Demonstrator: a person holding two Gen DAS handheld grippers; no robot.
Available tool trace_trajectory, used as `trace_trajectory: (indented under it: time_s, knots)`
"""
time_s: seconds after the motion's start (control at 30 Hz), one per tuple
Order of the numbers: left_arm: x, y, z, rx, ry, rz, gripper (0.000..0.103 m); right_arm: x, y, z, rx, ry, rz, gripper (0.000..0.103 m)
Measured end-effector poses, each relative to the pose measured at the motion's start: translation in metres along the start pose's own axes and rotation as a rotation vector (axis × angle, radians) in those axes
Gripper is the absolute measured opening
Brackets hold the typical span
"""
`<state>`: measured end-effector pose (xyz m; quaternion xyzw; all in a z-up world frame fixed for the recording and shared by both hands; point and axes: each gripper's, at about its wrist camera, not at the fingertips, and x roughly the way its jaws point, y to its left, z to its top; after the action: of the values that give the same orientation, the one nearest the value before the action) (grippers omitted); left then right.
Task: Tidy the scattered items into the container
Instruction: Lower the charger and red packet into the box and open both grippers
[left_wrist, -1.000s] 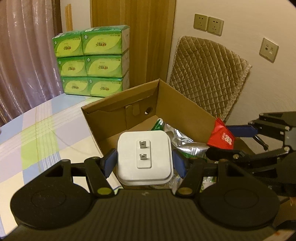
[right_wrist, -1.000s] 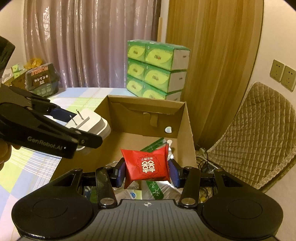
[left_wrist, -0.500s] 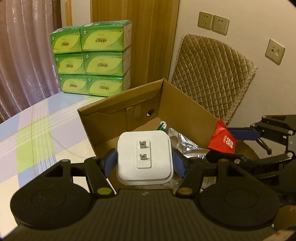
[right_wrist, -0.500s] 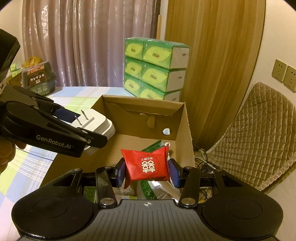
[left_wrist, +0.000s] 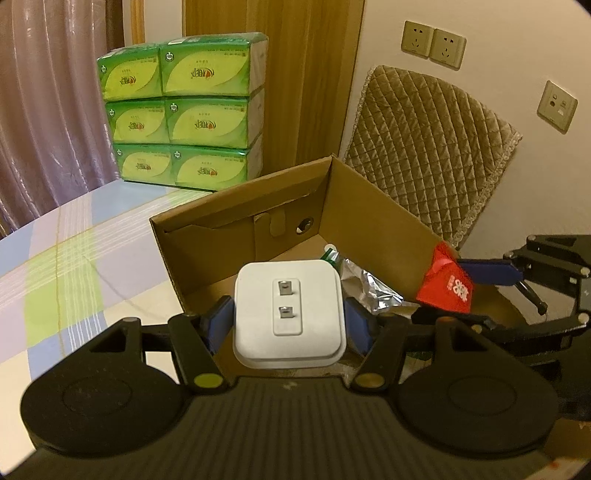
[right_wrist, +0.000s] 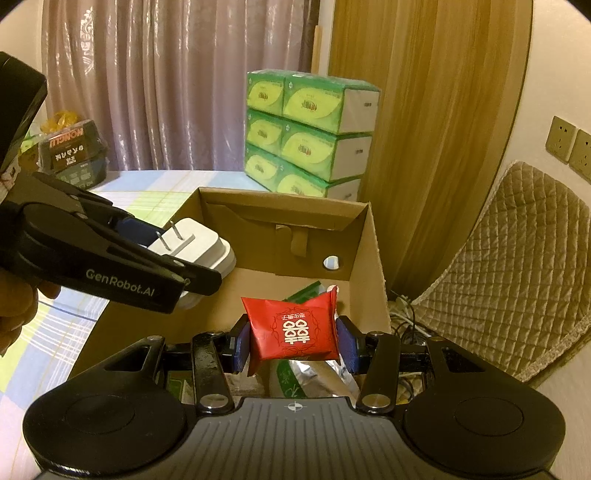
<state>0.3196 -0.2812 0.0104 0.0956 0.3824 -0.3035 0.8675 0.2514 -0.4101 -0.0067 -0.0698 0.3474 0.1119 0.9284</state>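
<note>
My left gripper (left_wrist: 290, 325) is shut on a white two-prong charger plug (left_wrist: 290, 314), held over the near left part of an open cardboard box (left_wrist: 369, 218). In the right wrist view the charger (right_wrist: 195, 247) sits above the box's left wall (right_wrist: 375, 258). My right gripper (right_wrist: 293, 343) is shut on a red square packet (right_wrist: 293, 328) with white characters, held above the box. In the left wrist view this packet (left_wrist: 445, 284) hangs over the box's right wall. A silver foil packet (left_wrist: 369, 288) and a green wrapper (right_wrist: 303, 291) lie inside the box.
The box stands on a table with a checked pastel cloth (left_wrist: 62, 266). Stacked green tissue packs (left_wrist: 184, 107) stand behind the box. A quilted chair back (left_wrist: 428, 147) is at the right. A dark snack tub (right_wrist: 72, 155) sits at the far left. Cables (right_wrist: 406, 317) lie beside the box.
Both grippers keep their holds. The box and tissue packs have shifted slightly in both views as the grippers drift a little; the red packet sits a bit further right in the left view.
</note>
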Motion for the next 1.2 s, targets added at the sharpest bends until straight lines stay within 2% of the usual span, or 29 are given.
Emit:
trace_trajectory:
  time_s: [0.4, 0.5, 0.57, 0.6, 1.2]
  knots:
    - [0.005, 0.002, 0.003, -0.007, 0.001, 0.003, 0.06, 0.002, 0.0, 0.0, -0.002, 0.0, -0.002, 0.045]
    - [0.005, 0.002, 0.005, -0.008, 0.001, 0.031, 0.06, 0.002, 0.0, 0.0, -0.001, 0.001, -0.002, 0.045]
    - [0.004, 0.003, 0.006, -0.008, -0.013, 0.04, 0.074, 0.002, 0.0, 0.0, -0.001, 0.001, -0.002, 0.045]
    - [0.003, 0.004, 0.006, -0.007, -0.017, 0.042, 0.075, 0.002, 0.0, 0.0, -0.002, 0.002, -0.002, 0.045]
    - [-0.005, 0.013, 0.001, 0.013, -0.014, 0.073, 0.074, 0.008, 0.003, 0.0, 0.0, 0.006, 0.002, 0.045]
